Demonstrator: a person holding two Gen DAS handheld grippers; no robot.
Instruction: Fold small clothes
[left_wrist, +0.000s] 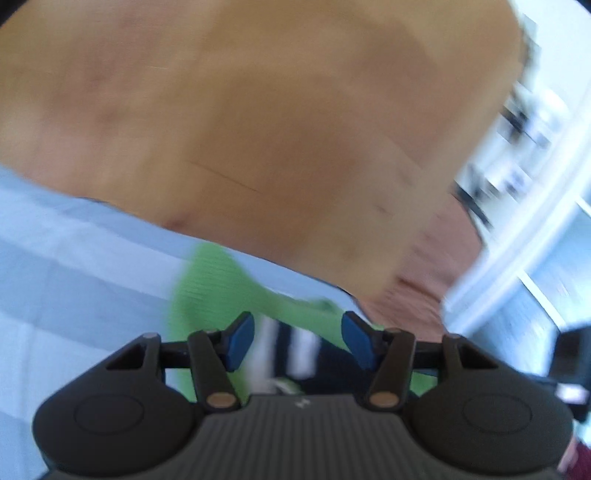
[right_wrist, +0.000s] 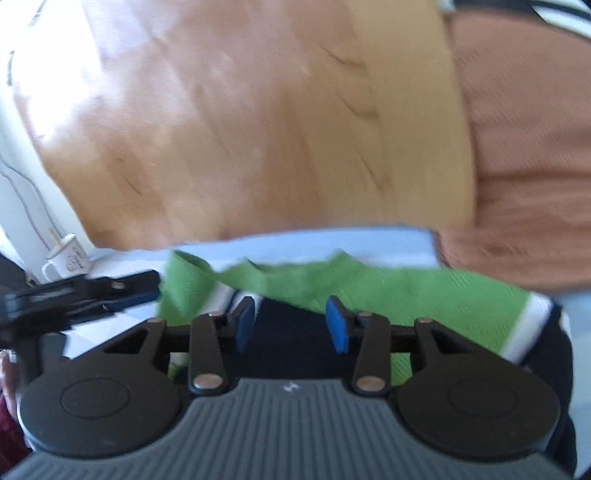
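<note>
On my left wrist view, the left gripper tilts down toward the table, its blue pads standing apart with nothing pinched between them. Just beyond and beneath the pads lies the green garment, a knit piece with white and dark stripes, spread on a pale blue cloth. The picture is smeared, so I cannot make out its folds. A brownish-pink garment lies past it to the right, at the edge of the wooden top. I see no bin or basket here.

On my right wrist view, the right gripper points more steeply down, and its jaws are likewise parted, pads clear of the fabric. The green garment lies directly in front of and below them, its upper edge rumpled, with a white band and a dark navy part showing between the fingers. It rests on the pale blue cloth. The brownish-pink garment lies to the right, partly over the table. At left the left gripper comes in low beside the green fabric, and a white mug stands behind it; I cannot tell what it holds.
</note>
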